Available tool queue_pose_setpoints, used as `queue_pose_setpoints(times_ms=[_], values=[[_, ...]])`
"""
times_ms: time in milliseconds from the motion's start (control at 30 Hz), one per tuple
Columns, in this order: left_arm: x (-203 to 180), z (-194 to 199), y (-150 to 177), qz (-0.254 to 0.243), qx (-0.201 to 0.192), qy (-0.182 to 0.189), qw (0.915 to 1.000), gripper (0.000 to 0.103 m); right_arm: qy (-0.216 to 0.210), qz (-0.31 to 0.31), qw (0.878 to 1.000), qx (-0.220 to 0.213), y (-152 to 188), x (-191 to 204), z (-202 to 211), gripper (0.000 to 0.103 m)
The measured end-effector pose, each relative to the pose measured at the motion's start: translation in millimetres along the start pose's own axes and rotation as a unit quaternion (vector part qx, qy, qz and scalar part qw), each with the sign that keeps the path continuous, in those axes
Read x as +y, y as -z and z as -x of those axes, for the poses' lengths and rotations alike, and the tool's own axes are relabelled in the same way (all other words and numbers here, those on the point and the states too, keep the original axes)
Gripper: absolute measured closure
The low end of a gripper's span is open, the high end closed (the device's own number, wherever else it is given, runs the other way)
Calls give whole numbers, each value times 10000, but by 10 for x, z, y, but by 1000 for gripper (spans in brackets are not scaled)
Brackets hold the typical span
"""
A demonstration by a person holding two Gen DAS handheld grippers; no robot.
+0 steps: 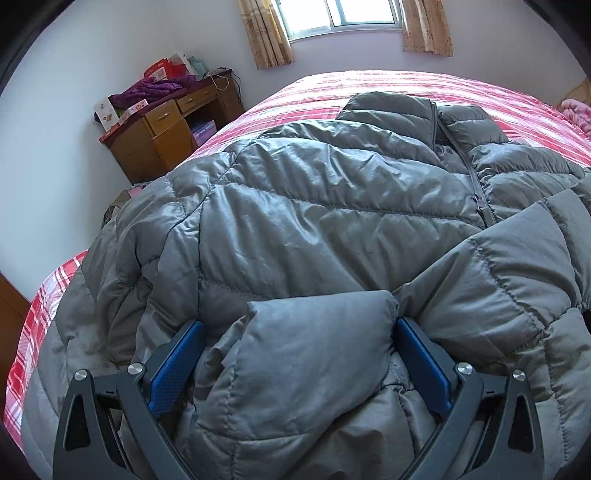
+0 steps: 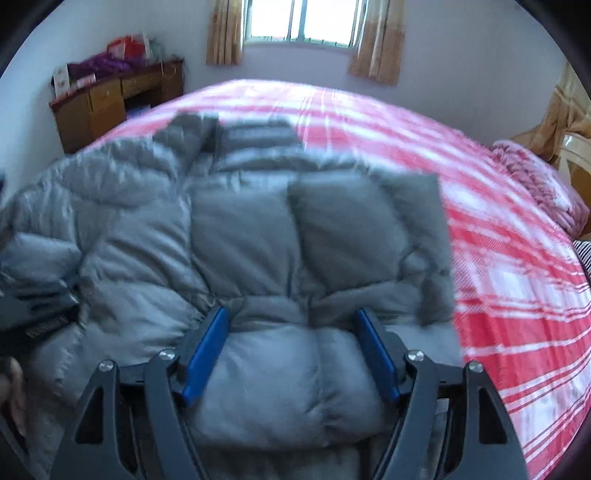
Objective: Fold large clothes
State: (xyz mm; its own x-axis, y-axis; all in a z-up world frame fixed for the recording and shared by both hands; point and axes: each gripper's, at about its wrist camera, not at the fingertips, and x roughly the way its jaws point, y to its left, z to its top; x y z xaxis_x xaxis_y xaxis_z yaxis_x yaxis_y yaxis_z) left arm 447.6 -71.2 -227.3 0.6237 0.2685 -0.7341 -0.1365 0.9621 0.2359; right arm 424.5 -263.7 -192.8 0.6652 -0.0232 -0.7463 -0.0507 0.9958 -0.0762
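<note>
Two wrist views over a grey quilted down jacket (image 1: pixel 332 206) spread on the bed with the red-and-white plaid cover (image 2: pixel 517 295), its hem at the near edge and its collar toward the far edge under the window.

Risks, as we judge them. The slippery, puffy shell may slide out from between the blue pads (image 1: pixel 173 369) if we lift before the jaws bite, because each claw straddles a thick roll of padding instead of a thin edge. A lopsided fold may follow if one side rises ahead of the other. Trapped air may spring the bulk back open once it is laid down. The right wrist view is blurred, so we cannot judge its contact finely.

Claws. We see the left gripper (image 1: pixel 299 325) spread wide, a rounded fold of jacket bulging up between its fingers and touching both pads; whether it is truly pinched we cannot tell, and we read it as unclamped. The right gripper (image 2: pixel 291 314) stands likewise wide apart, the hem padding lying between its pads and touching them.

Farther off, the zip (image 1: pixel 476 184) runs up to the collar. Beyond the bed's far left corner stands a brown wooden drawer desk (image 1: pixel 166 136) carrying a purple garment (image 1: pixel 151 90); tan curtains (image 1: pixel 266 33) flank the window.
</note>
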Motion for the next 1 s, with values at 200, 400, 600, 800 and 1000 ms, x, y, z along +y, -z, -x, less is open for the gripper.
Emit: queue_pose_setpoints(times_ms=[200, 400, 600, 800, 1000], values=[[-10, -1, -2, -15, -9, -23, 10000, 1, 72, -1, 9999, 138, -13, 15, -103, 22], [-12, 2, -2, -28, -19, -41, 10000, 1, 152, -10, 9997, 183, -12, 30, -154, 20], [-2, 37, -42, -105, 60, 7, 9999, 1, 146, -42, 9997, 207, -22, 1, -161, 18], [462, 726, 26, -515, -401, 247, 9976, 1, 340, 100, 9989, -293, 76, -120, 301, 10], [1677, 974, 490, -209, -317, -517, 9979, 1, 44, 264, 9990, -350, 508, -148, 744, 8]])
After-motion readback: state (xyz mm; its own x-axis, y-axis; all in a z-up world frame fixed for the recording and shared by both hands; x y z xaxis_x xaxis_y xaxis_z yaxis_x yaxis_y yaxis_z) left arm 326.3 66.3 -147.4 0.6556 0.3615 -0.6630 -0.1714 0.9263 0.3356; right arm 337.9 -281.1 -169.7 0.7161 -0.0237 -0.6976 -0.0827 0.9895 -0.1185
